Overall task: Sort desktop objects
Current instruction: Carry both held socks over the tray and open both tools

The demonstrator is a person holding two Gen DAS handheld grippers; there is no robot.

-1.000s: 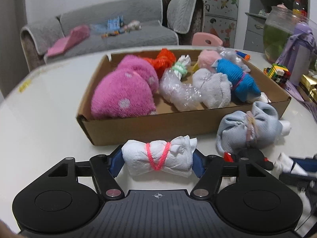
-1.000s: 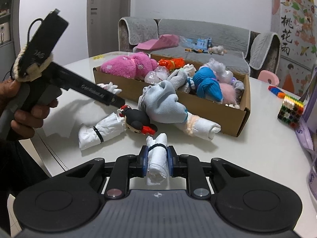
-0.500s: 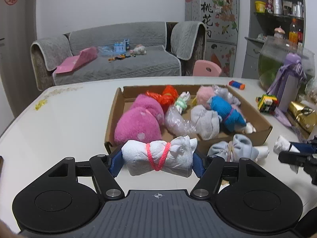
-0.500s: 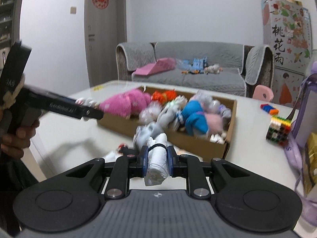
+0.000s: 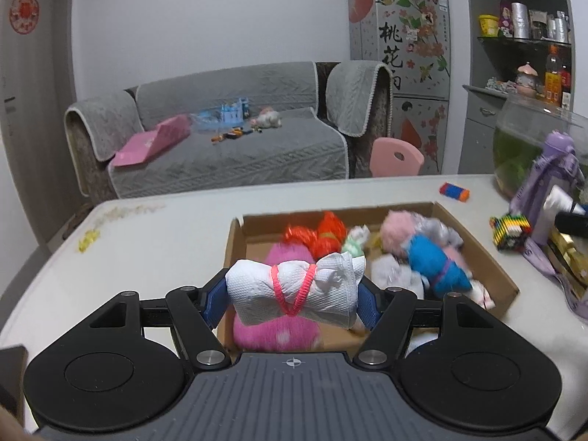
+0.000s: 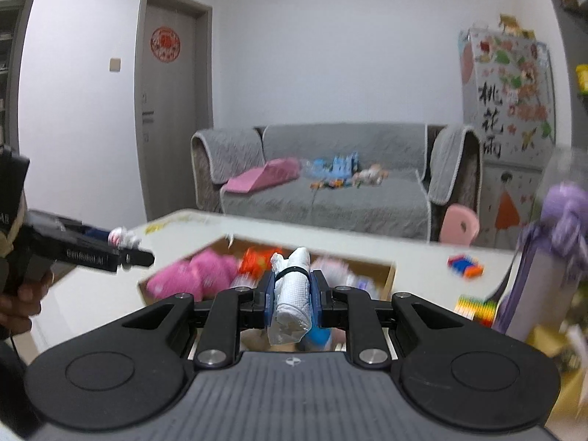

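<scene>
My left gripper (image 5: pixel 292 301) is shut on a white rolled bundle tied with a pink band (image 5: pixel 294 292), gripped by its two ends and held in the air above the near edge of the cardboard box (image 5: pixel 488 257). My right gripper (image 6: pixel 292 296) is shut on a smaller white roll with a black band (image 6: pixel 292 292), held upright above the same box (image 6: pixel 389 275). In the box lie a pink dotted bundle (image 5: pixel 275 330), an orange one (image 5: pixel 319 237), a blue one (image 5: pixel 437 266) and several pale ones. In the right wrist view the left gripper (image 6: pixel 128 255) shows at the left, in a hand (image 6: pixel 22 297).
The white table (image 5: pixel 154 246) carries a multicoloured block cube (image 5: pixel 511 229), a small orange-and-blue toy (image 5: pixel 454 192), a purple bottle (image 5: pixel 551 172) and a glass fish bowl (image 5: pixel 525 143) on the right. Behind the table stand a grey sofa (image 5: pixel 235 147), a pink chair (image 5: pixel 395 156) and a fridge.
Both grippers have risen from the table with their white rolls held the same way. The box now lies lower in both views, and more of the room shows behind it.
</scene>
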